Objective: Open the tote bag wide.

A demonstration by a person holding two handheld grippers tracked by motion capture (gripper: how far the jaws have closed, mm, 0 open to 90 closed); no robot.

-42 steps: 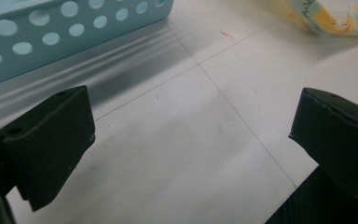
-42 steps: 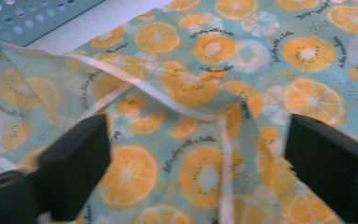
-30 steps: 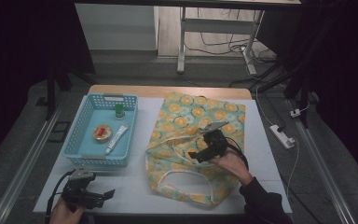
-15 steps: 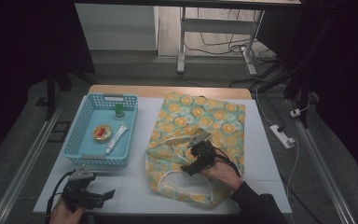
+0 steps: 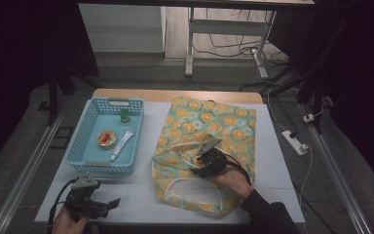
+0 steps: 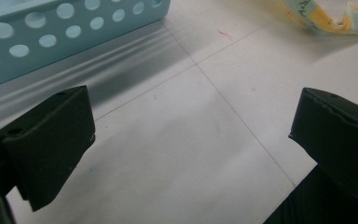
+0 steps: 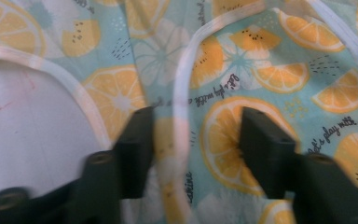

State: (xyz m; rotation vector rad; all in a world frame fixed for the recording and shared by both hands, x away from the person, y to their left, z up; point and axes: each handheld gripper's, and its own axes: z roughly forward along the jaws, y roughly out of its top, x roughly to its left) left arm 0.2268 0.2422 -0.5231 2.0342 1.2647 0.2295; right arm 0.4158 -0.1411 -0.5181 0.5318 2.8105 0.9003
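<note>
Your right gripper (image 5: 200, 163) has dropped onto the orange-print tote bag (image 5: 209, 126) mid-table, jaws just closing around its white-edged rim but not yet pinching, while your left gripper (image 5: 108, 203) waits open.

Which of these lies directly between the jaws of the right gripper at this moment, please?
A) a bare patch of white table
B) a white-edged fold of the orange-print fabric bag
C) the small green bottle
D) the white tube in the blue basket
B: in the right gripper view, the right gripper straddles the white trim of the orange-print fabric bag, with printed cloth between its jaws.
</note>
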